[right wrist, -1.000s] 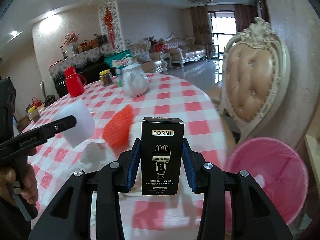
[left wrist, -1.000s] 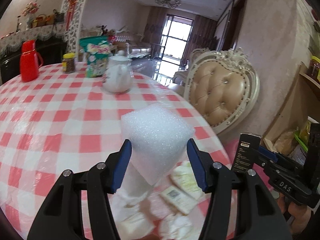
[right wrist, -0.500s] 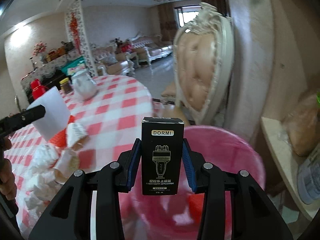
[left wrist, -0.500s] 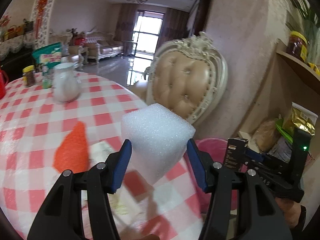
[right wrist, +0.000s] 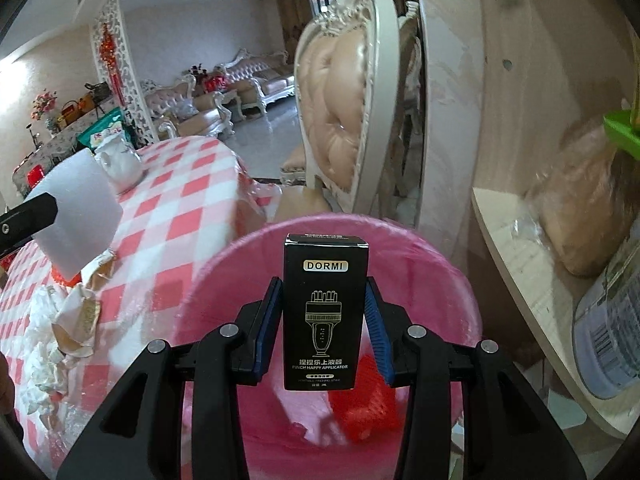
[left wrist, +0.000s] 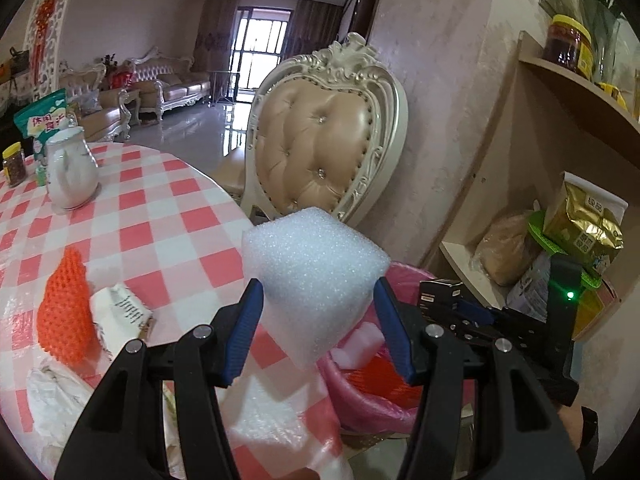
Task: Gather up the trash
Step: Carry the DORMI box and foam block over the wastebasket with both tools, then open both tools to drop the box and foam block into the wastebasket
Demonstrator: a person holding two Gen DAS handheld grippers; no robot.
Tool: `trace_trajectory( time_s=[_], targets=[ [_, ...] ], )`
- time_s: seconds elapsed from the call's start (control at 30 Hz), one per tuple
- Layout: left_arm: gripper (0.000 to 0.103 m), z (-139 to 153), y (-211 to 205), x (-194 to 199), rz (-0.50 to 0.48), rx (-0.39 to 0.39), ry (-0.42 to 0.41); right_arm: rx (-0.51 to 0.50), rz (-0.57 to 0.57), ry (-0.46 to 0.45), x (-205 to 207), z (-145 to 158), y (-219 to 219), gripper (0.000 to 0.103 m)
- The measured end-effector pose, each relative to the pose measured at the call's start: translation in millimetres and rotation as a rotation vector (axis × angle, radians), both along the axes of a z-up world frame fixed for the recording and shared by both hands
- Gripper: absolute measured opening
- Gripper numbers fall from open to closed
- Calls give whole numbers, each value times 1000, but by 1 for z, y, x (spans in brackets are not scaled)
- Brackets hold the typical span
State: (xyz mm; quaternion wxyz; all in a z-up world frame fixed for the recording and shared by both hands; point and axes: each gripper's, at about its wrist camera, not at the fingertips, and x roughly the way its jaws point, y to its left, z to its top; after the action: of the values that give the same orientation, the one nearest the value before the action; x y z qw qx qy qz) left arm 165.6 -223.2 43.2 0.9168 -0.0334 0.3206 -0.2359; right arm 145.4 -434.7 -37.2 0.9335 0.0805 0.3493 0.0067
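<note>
My left gripper (left wrist: 318, 330) is shut on a white foam block (left wrist: 316, 268), held above the table's right edge beside the pink trash bin (left wrist: 360, 400). In the right wrist view my right gripper (right wrist: 325, 328) is shut on a black DORMI box (right wrist: 325, 312), upright over the open pink bin (right wrist: 448, 292); red netting (right wrist: 368, 404) lies inside it. That box (left wrist: 438, 294) and gripper also show at the right of the left wrist view. On the checked tablecloth (left wrist: 160, 216) lie an orange net sleeve (left wrist: 64, 312), a crumpled wrapper (left wrist: 120, 312) and tissues (right wrist: 44, 364).
A cream tufted chair (left wrist: 320, 144) stands behind the bin. Wooden shelves (left wrist: 576, 80) with bags and jars rise at the right, close to the bin. A white teapot (left wrist: 70, 172), a jar and a green bag stand at the table's far side.
Both grippers swung right, from over the table toward the bin. The black box has come from above the table's edge to over the bin's opening; the foam block now sits at the table's edge.
</note>
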Motion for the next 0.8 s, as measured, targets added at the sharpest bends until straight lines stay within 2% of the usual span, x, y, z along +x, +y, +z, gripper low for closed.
trace_trajectory(
  time_s=[0.2, 0.27, 0.3, 0.8],
  targets=[
    [55, -4, -11, 3, -17, 8, 10, -2, -14, 18, 0, -6, -7, 42],
    [55, -5, -14, 4, -23, 12, 14, -2, -22, 23, 0, -7, -10, 52],
    [55, -6, -16, 4, -25, 14, 15, -5, -31, 21, 0, -8, -12, 54],
    [55, -25, -50, 10, -100, 35, 62, -11, -82, -5, -15, 0, -30, 56]
  ],
)
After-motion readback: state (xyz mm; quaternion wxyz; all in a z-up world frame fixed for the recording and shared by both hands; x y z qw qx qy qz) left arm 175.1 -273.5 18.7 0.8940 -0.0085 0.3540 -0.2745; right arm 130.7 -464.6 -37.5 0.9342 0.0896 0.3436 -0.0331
